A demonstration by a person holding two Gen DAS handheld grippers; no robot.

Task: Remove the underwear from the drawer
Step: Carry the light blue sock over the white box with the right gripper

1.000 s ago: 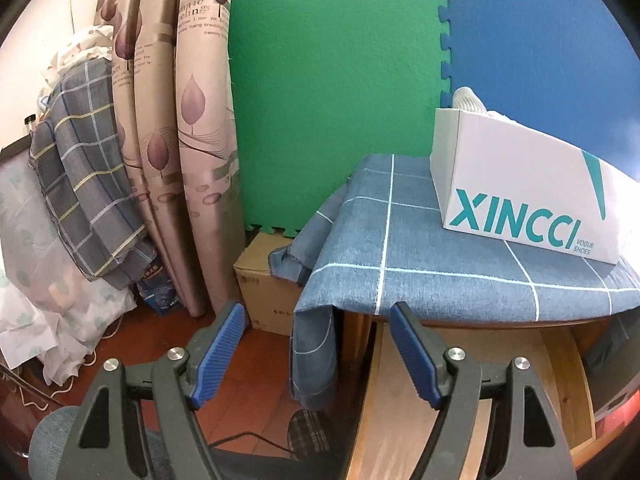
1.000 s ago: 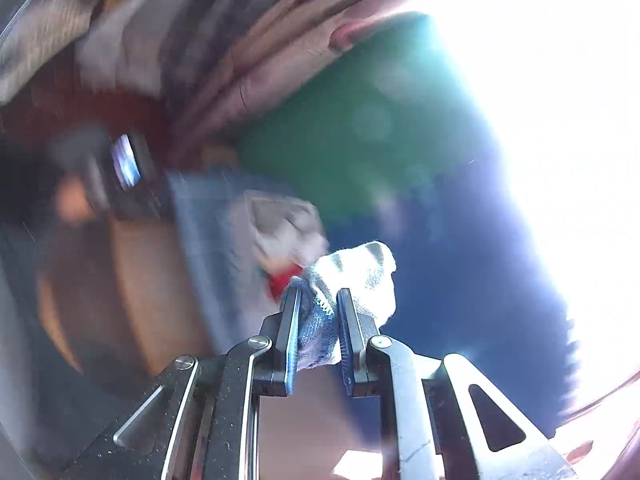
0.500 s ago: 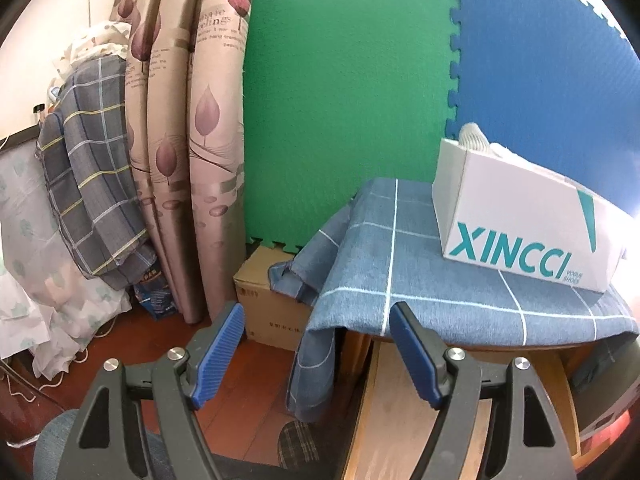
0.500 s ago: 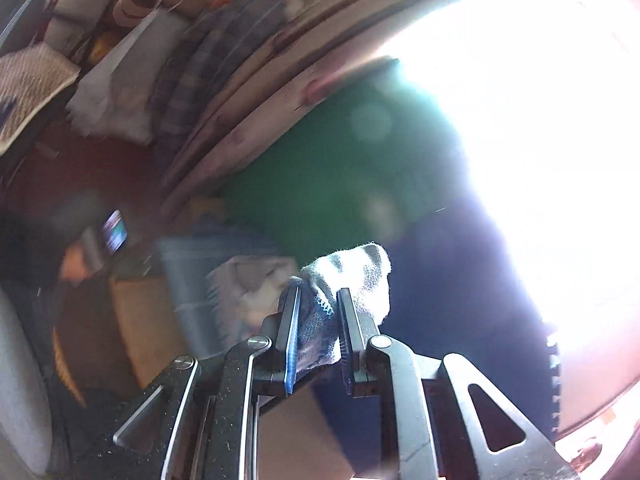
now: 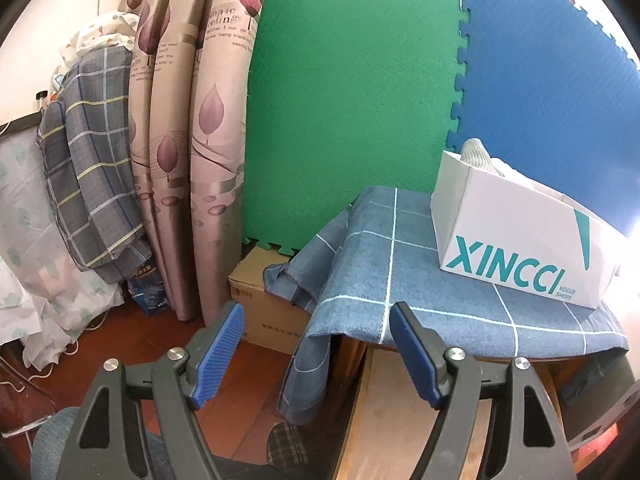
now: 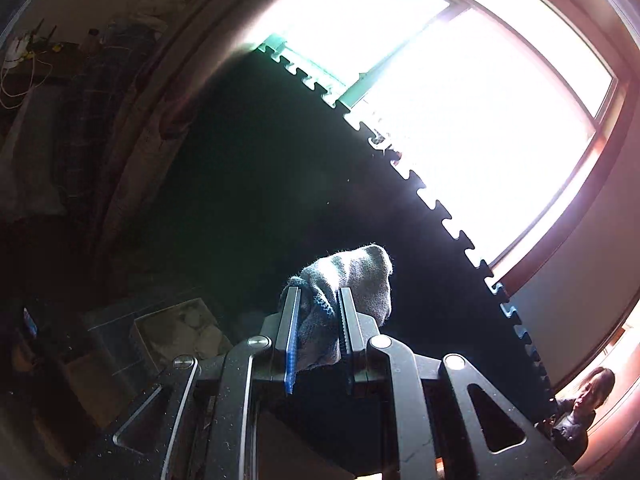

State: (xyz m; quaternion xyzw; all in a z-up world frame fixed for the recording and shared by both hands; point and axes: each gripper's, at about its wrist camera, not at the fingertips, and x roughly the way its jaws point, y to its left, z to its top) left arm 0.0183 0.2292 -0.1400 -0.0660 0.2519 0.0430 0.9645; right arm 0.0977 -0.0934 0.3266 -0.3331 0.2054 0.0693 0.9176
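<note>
The right gripper (image 6: 319,300) pinches the grey underwear (image 6: 352,280); the left gripper (image 5: 316,316) hangs spread and empty above the drawer (image 5: 384,420).

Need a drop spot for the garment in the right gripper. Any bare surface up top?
Bare blue checked cloth runs from the white XINCCI box to the near and left edges. The box crowds the right. The underwear sits pinched in the right gripper.

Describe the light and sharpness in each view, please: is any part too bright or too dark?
Left wrist view: even light, sharp, fisheye bending at the edges; slight glare beside the box. Right wrist view: the window is blown out white, the room left of it is nearly black, yet the cloth in the right gripper stays sharp.
</note>
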